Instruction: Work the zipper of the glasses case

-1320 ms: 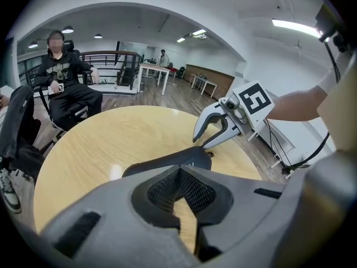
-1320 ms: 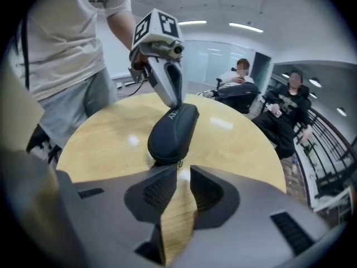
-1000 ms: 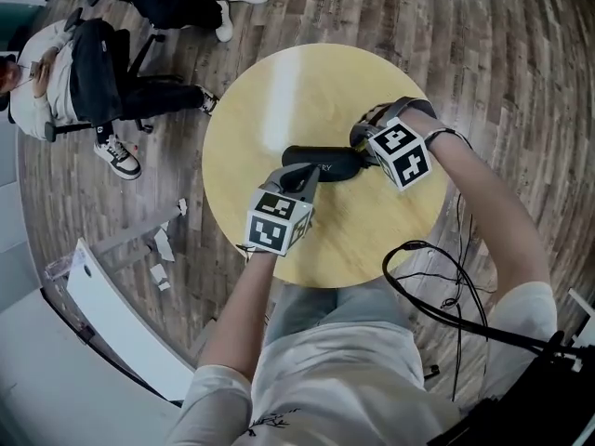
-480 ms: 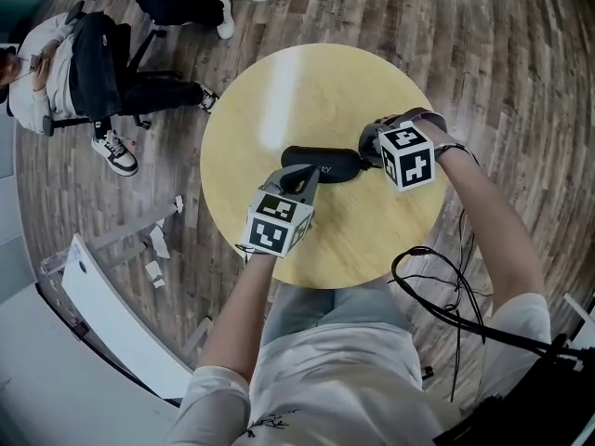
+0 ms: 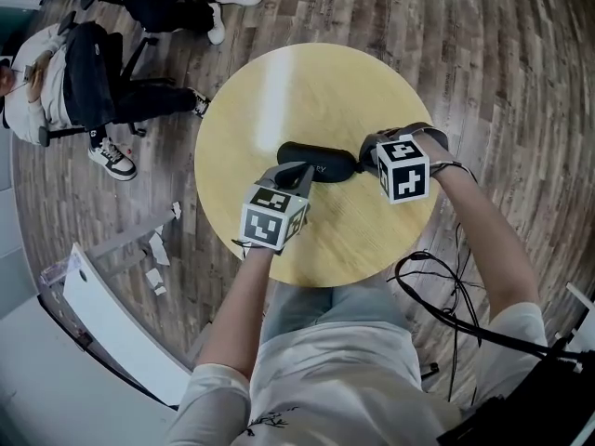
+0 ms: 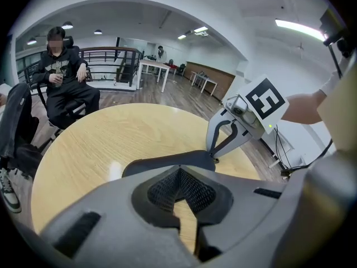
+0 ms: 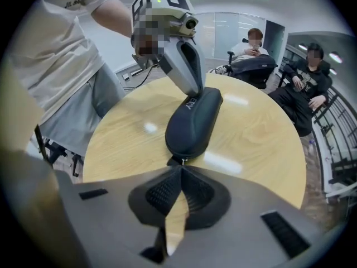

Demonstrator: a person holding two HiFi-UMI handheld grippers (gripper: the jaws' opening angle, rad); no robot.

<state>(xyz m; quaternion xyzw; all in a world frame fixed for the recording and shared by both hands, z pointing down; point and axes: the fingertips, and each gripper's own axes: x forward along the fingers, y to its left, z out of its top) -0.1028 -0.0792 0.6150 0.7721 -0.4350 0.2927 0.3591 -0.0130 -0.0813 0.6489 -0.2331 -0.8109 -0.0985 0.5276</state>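
wood-plank floor [image 5: 493,54] surrounds a round pale table [image 5: 270,91], with people on chairs off beyond it. the case [image 5: 316,162], black and long, lies near the table's middle, stretched between the two tools.

the left gripper [image 6: 178,170] has its jaws pressed together with nothing between them. its tips bear down on the case just ahead of them, so it pins the case to the table rather than grasping it.

the right gripper [image 7: 180,167] meets the opposite end with its jaws clenched. right at their tips, on the rounded end of the case, sits the small pull [image 7: 179,160]. it looks nipped between the tips, though the part inside the pads is too small to see fully. ahead of the right jaws the case runs away toward the left tool, which lands on its far part. the two halves lie together, and no gap shows along the seam in that view.

judged from this, the set-up is done: one tool steadies the case and the other has taken the pull. the zipper's travel seems barely begun or not begun, since the pull sits at the end and the shell looks closed. what is left is drawing the pull round the rim, away from that end, while the left tool holds the case down, and then any return stroke the task wants.
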